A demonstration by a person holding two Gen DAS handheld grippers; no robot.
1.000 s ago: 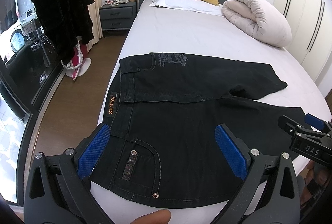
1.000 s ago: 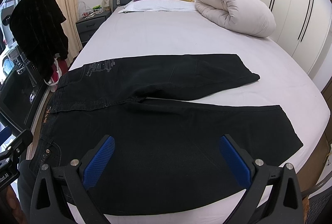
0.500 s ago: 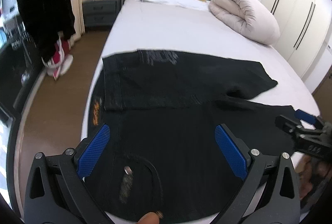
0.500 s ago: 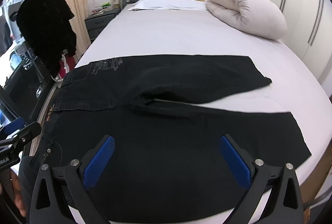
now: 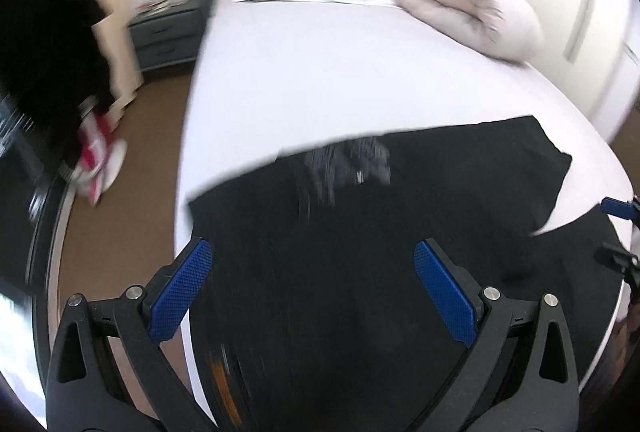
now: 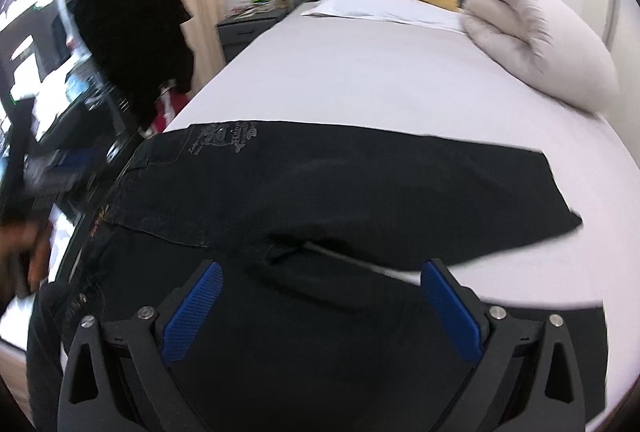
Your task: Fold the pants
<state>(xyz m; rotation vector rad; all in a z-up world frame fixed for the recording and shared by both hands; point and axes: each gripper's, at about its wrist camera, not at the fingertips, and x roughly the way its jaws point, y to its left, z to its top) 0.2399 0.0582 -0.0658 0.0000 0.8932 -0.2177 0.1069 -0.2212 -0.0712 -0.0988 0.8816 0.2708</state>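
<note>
We find the black pants point(image 6: 320, 191) lying flat on the bed point(image 6: 380, 79) (legs parted). The left claw point(image 5: 312, 288) is spread above them, gripping nothing. The right claw point(image 6: 320, 308) has just been closing slightly, yet it is wide and empty.

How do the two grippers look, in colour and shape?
Both look alike. The left gripper and the right gripper have a black frame with triangular cut-outs and silver bolt heads. Each has two long fingers that spread in a V. The pads on their inner faces are bright blue with a fine grid texture. No cables or sleeves show.
</note>
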